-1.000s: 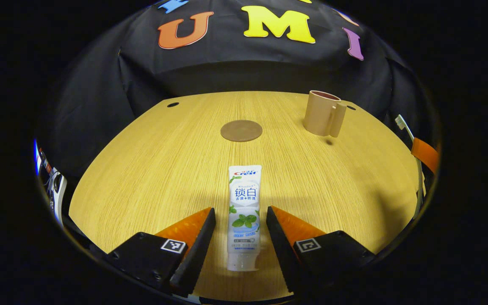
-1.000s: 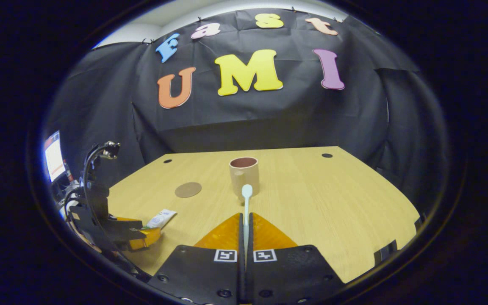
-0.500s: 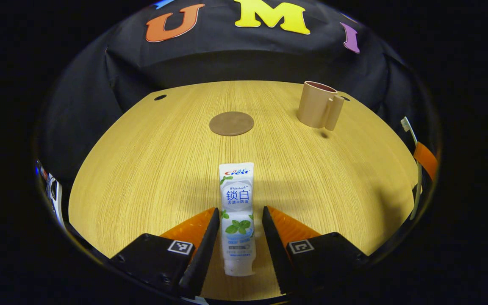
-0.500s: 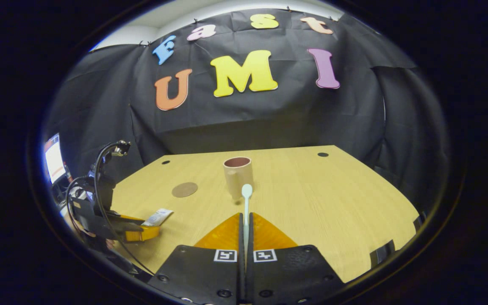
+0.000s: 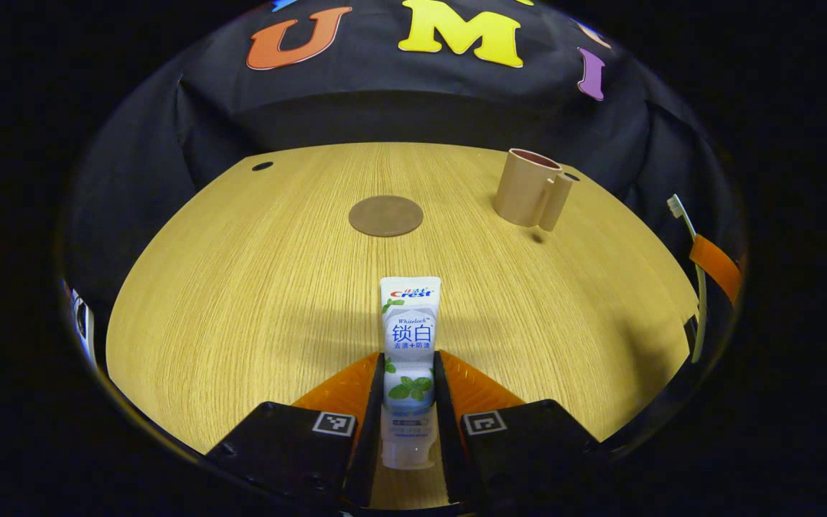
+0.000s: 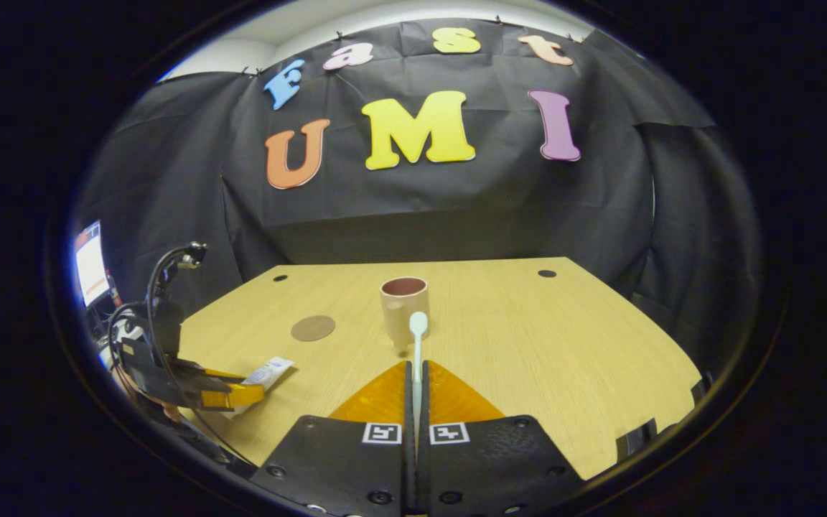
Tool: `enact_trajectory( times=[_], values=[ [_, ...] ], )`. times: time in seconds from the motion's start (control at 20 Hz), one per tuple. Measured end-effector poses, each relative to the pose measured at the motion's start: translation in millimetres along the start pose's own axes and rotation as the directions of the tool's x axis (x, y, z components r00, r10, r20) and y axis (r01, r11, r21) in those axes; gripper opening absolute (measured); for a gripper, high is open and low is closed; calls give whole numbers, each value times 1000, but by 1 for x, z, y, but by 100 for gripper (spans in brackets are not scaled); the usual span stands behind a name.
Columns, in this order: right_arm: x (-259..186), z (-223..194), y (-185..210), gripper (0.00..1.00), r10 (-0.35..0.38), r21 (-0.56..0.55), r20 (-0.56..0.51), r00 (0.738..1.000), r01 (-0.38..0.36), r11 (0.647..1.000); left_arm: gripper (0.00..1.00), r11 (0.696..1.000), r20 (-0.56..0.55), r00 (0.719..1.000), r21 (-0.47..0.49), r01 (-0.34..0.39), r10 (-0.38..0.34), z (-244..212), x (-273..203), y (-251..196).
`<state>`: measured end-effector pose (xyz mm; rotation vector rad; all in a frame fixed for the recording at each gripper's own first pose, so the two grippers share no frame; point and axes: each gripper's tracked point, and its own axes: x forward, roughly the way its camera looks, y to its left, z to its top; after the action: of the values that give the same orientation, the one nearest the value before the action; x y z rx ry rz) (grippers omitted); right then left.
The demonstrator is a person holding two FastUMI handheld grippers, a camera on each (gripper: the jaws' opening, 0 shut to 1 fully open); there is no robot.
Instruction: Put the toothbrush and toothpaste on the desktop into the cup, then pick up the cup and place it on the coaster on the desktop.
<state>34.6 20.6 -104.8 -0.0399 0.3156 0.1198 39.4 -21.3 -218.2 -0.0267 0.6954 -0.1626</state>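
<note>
Nearest in the left gripper view, the left tongs [image 5: 408, 373] have their two fingers pressed against the sides of the white printed toothpaste tube [image 5: 409, 337], which lies flat on the pale wood-grain table [image 5: 241, 287] with its cap toward the camera and its crimped end pointing away. Gripping across the narrow lower body, near the cap, probably lets the tube hang straight for dropping into a cup.

In the right gripper view, the right tongs [image 6: 416, 373] are closed to a thin slit on the handle of the slim white toothbrush [image 6: 417, 345], whose head juts forward above the table, aimed toward the cup. That lengthwise hold seems meant for lowering the brush through the rim. The left tongs [image 6: 237, 395] appear low at the near left edge of the table, with the toothpaste tube [image 6: 270, 371] between them.

Farther out, the flat round brown coaster [image 5: 385, 215] lies bare near the table's middle. The tan cylindrical cup with a side handle [image 5: 526, 188] stands upright beyond it, well apart from the coaster and close to the far edge.

Open table lies between both pairs of tongs and the cup, so neither approach looks blocked. The two small dark cable holes [image 6: 547, 273] near the far corners are out of the way.
</note>
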Motion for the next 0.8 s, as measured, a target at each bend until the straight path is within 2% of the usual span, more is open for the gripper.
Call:
enact_trajectory(
  times=[0.25, 0.5, 0.8],
  values=[
    [12, 27, 5, 0, -11, -4, 35, 999, 11, 1000, 40, 998, 149, 989, -60, 29, -20, 46, -20, 11],
    [46, 62, 16, 0, -5, 6, 74, 997, 5, 1000, 40, 999, 270, 963, -30, 19, -10, 80, -48, 27],
    [111, 124, 40, 0, 67, 7, 190, 980, -70, 998, 40, 999, 334, 942, -22, 31, -22, 96, -61, 31]
  ],
)
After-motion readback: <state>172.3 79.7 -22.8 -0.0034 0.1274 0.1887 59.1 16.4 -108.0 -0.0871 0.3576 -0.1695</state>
